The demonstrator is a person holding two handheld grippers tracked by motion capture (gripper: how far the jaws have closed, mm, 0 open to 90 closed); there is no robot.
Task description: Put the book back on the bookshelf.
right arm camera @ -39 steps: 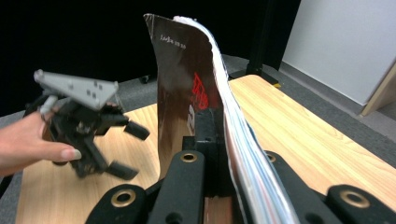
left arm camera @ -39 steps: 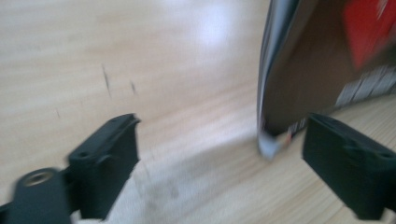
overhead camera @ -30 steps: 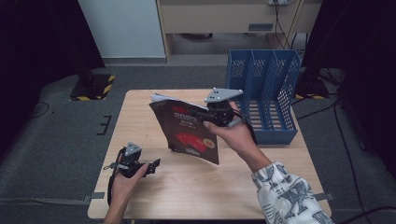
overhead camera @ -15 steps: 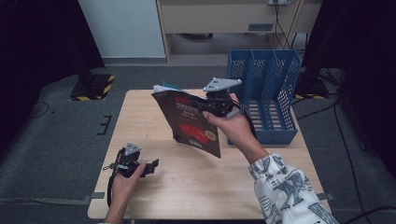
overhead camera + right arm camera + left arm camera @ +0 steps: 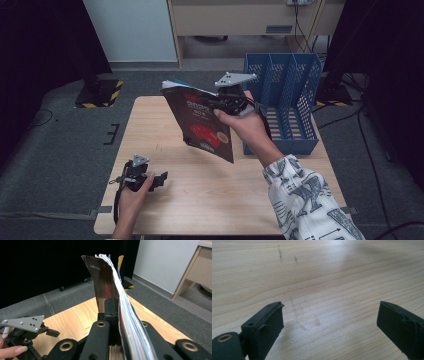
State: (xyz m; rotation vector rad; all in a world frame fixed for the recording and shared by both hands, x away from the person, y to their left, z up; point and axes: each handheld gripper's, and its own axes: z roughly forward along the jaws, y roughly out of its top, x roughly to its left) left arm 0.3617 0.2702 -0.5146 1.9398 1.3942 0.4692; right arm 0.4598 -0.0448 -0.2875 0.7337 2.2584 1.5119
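Right gripper (image 5: 220, 102) fingers clamp the magazine (image 5: 200, 122), held aloft at frame centre, long axis tilted; blue file rack (image 5: 290, 100) lies immediately right. Left gripper (image 5: 150, 180), fingers open and empty, rests lower left on table (image 5: 165, 125).

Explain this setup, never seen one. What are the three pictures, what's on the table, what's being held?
No robot here: a person holds a hand-operated two-jaw claw in each hand.

The high view looks down from above the person's side of the wooden table. The other two pictures come from cameras riding on each claw, looking along its black jaws.

The right claw is clamped on a dark magazine with red cover art, held up above the table and tilted. In the right gripper view the jaws pinch the magazine edge-on, pages fanning out.

The left claw rests low near the table's front left, jaws apart with nothing between them; the left gripper view shows bare wood between them.

A blue slotted file rack stands at the table's far right.
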